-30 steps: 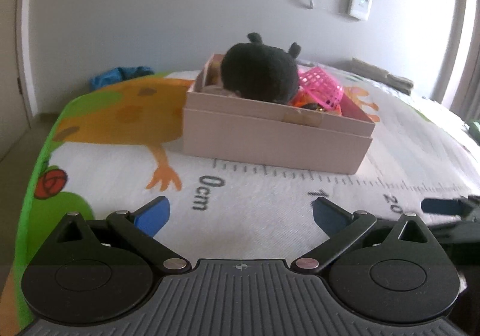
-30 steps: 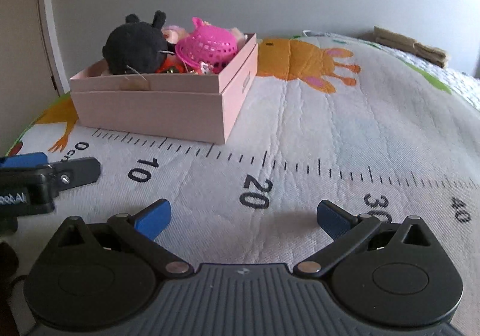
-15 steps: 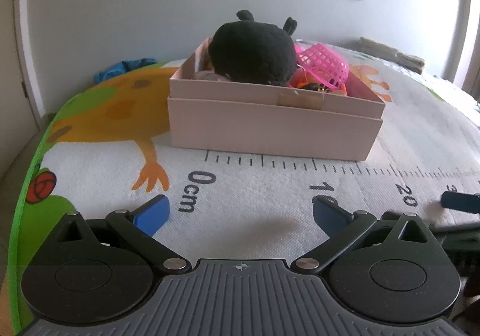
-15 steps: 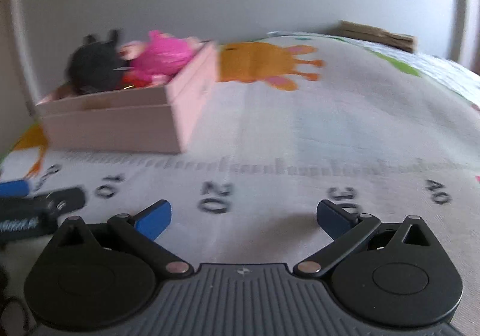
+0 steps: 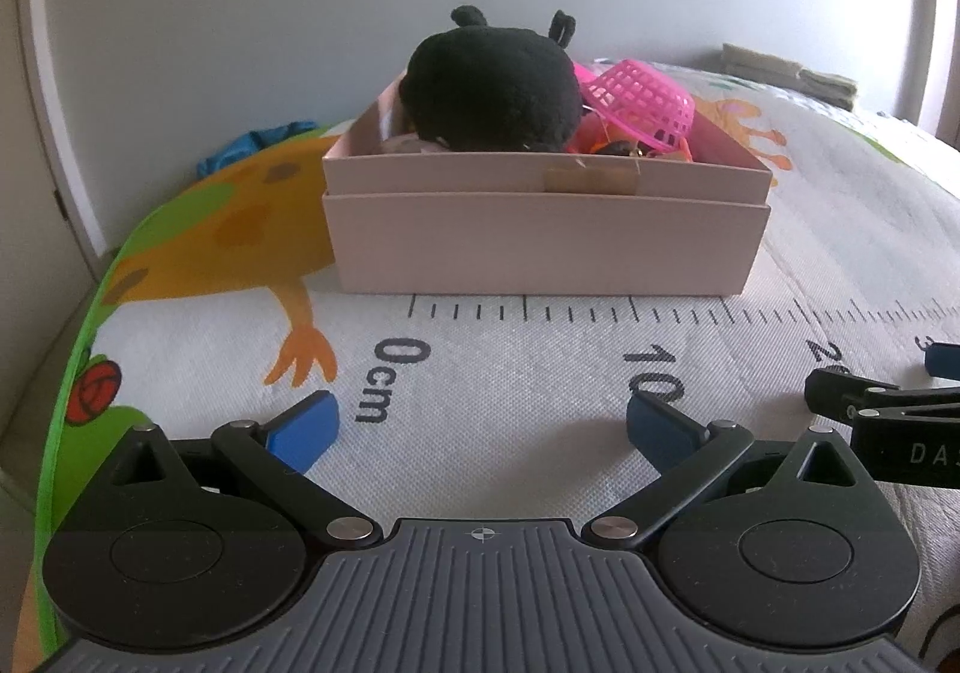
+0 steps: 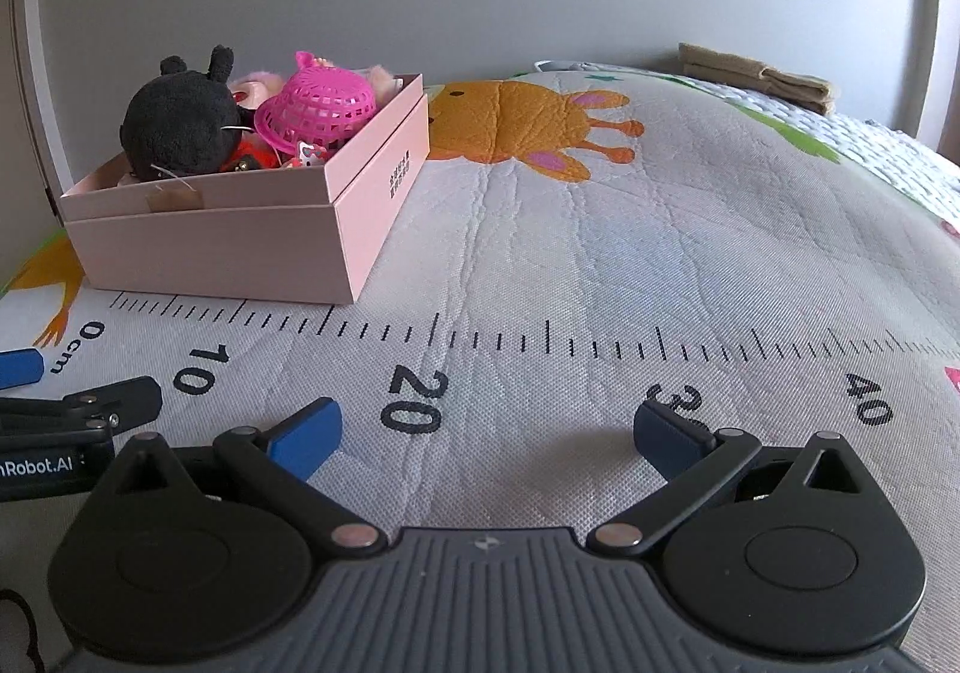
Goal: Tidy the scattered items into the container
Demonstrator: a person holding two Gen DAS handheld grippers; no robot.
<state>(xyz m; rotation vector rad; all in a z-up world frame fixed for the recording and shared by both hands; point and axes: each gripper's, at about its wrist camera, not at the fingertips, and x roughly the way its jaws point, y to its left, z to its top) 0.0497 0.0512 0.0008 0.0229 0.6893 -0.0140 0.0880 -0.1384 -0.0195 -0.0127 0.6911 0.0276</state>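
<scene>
A pink cardboard box [image 5: 540, 241] [image 6: 210, 247] stands on the printed play mat. Inside it lie a black plush toy [image 5: 489, 84] [image 6: 180, 123], an upturned pink plastic basket [image 5: 642, 99] [image 6: 318, 108] and several smaller toys. My left gripper [image 5: 480, 427] hovers open and empty over the mat, a short way in front of the box near the 0cm mark. My right gripper [image 6: 487, 433] is open too, empty, low over the ruler print between 20 and 30, with the box to its far left. Each gripper shows at the edge of the other's view.
The mat [image 6: 600, 229] carries a ruler print and an orange cartoon animal. Folded beige cloth [image 6: 756, 75] lies at the far right by the grey wall. A blue cloth [image 5: 258, 144] sits behind the mat's left corner. The mat's green edge [image 5: 66, 373] drops off at left.
The left gripper has swung to face the box squarely. The right gripper's view shifted and steadied after a blurred sweep. Both stayed open and empty.
</scene>
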